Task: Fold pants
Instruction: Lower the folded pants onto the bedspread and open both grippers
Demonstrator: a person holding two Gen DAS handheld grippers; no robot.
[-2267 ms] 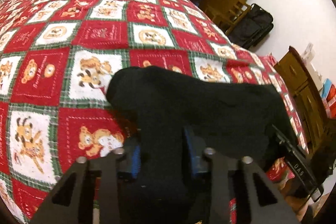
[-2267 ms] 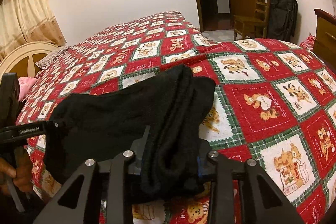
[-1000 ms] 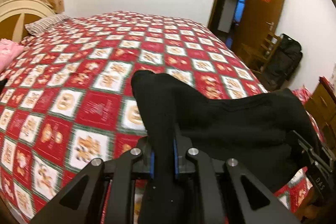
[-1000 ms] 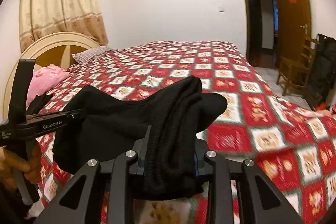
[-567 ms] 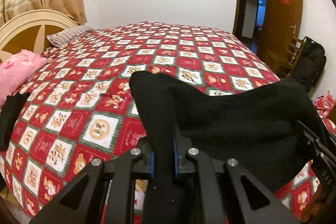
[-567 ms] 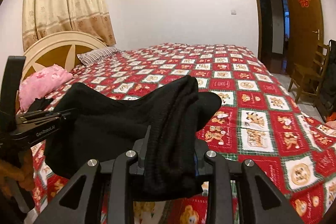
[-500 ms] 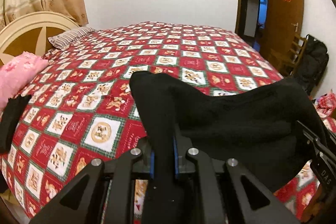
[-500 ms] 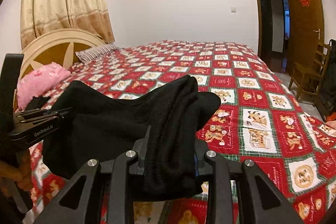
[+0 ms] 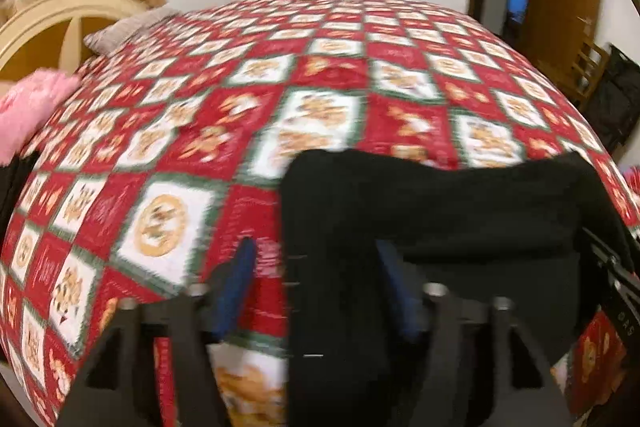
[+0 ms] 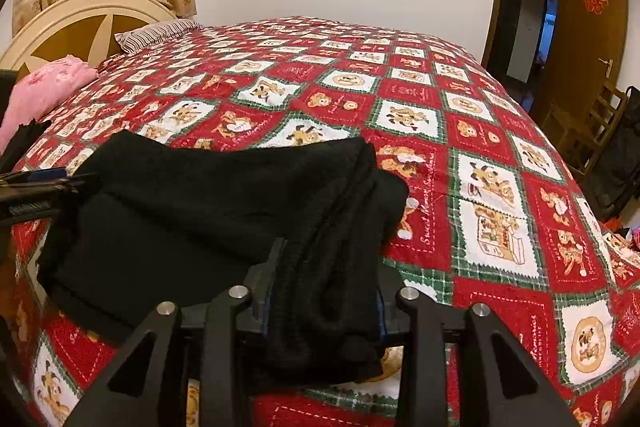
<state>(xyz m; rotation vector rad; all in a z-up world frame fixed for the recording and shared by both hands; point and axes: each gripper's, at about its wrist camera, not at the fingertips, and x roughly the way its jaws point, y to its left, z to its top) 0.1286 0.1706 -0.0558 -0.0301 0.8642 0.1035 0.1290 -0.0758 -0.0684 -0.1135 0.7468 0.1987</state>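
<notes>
The black pants [image 10: 208, 203] are folded into a bundle and lie low on the red patterned bedspread [image 10: 472, 131]. My right gripper [image 10: 324, 299] is shut on the bundle's right end. In the left wrist view my left gripper [image 9: 316, 287] stands open, its blue pads [image 9: 236, 283] spread wide, with the pants [image 9: 440, 211] lying between them and off to the right. That view is motion-blurred. The left gripper's tip also shows at the left edge of the right wrist view [image 10: 36, 187].
A cream headboard [image 10: 72, 23], a striped pillow [image 10: 160, 31] and a pink pillow [image 10: 44, 87] are at the bed's far left. Another dark garment [image 10: 20, 143] lies near the pink pillow. A wooden chair [image 10: 592, 123], a black bag and an open door [image 10: 588, 27] are at the right.
The pants have come down from the air onto the bedspread. My left gripper has opened and let go of its end. My right gripper keeps its hold.
</notes>
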